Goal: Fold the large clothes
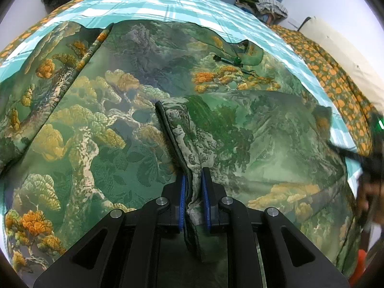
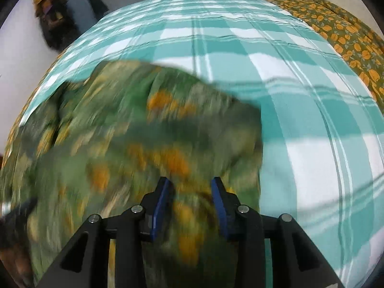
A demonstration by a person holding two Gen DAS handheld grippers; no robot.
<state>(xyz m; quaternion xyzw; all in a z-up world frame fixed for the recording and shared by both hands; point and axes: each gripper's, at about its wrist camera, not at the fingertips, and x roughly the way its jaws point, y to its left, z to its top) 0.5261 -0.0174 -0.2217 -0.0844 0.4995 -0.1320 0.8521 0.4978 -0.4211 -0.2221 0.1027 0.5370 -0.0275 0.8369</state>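
Note:
A large green brocade garment (image 1: 144,120) with orange and yellow tree patterns lies spread over the bed. My left gripper (image 1: 193,175) is shut on its dark-trimmed edge, which runs up between the blue pads. A folded flap of the garment lies over its right half. At the right edge of the left wrist view, my right gripper (image 1: 367,158) is a dark blur beside a raised corner of the cloth. In the right wrist view the garment (image 2: 144,124) is smeared by motion; a bunch of it fills the gap between the pads of my right gripper (image 2: 190,184), which is shut on it.
A teal and white checked sheet (image 2: 300,96) covers the bed beyond and to the right of the garment. An olive quilt with orange flowers (image 2: 348,31) lies along the bed's right side. A pile of clothes (image 1: 264,4) sits at the far corner. Dark clothes (image 2: 52,24) hang at the back left.

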